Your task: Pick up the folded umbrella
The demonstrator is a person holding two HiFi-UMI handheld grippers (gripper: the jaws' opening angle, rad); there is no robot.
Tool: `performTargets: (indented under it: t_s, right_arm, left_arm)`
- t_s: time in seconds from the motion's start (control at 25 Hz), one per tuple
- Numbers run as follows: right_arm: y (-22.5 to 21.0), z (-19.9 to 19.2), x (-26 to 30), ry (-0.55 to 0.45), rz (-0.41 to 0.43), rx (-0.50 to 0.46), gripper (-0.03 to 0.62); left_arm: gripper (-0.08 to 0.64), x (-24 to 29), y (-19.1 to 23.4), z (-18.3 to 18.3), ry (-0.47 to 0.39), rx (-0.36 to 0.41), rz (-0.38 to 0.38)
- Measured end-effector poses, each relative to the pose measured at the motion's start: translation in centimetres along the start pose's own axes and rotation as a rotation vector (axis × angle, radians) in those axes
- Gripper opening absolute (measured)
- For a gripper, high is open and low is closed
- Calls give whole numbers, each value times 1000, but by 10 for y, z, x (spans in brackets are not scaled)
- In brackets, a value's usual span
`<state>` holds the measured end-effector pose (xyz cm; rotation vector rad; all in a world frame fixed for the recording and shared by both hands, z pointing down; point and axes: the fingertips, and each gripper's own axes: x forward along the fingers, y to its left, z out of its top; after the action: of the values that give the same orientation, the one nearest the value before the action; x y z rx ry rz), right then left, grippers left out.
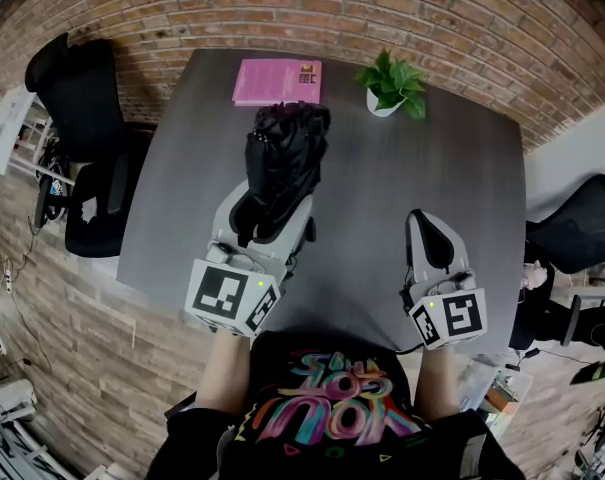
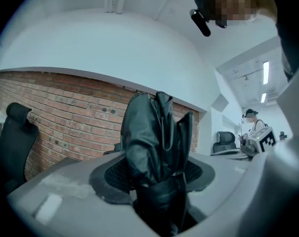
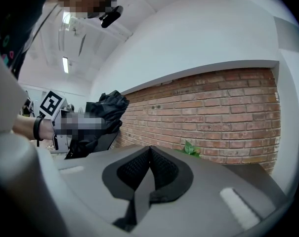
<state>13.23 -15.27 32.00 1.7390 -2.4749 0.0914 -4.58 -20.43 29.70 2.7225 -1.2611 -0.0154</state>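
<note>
The folded black umbrella (image 1: 284,160) is clamped between the jaws of my left gripper (image 1: 267,208) and held up above the dark grey table (image 1: 382,218). In the left gripper view the umbrella (image 2: 156,147) stands straight out between the two jaw pads, filling the gap. My right gripper (image 1: 430,238) hovers over the table's right half with its jaws pressed together and nothing between them; in the right gripper view the pads (image 3: 149,169) meet edge to edge. From that same view the umbrella (image 3: 107,110) shows off to the left.
A pink book (image 1: 277,81) lies at the table's far edge, with a small potted plant (image 1: 392,86) to its right. A brick wall runs behind the table. Black office chairs (image 1: 87,148) stand at the left and another at the right (image 1: 582,233).
</note>
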Motion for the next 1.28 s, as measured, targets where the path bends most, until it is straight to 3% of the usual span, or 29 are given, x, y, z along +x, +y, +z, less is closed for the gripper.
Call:
performTargets:
  t_s: [0.24, 1.28]
  right_arm:
    - [-2, 4, -2, -14, -29, 9, -2]
    - [-3, 6, -1, -1, -45, -5, -2]
  left_arm:
    - [255, -15, 11, 12, -36, 26, 9]
    - [255, 0, 18, 3, 1, 26, -12]
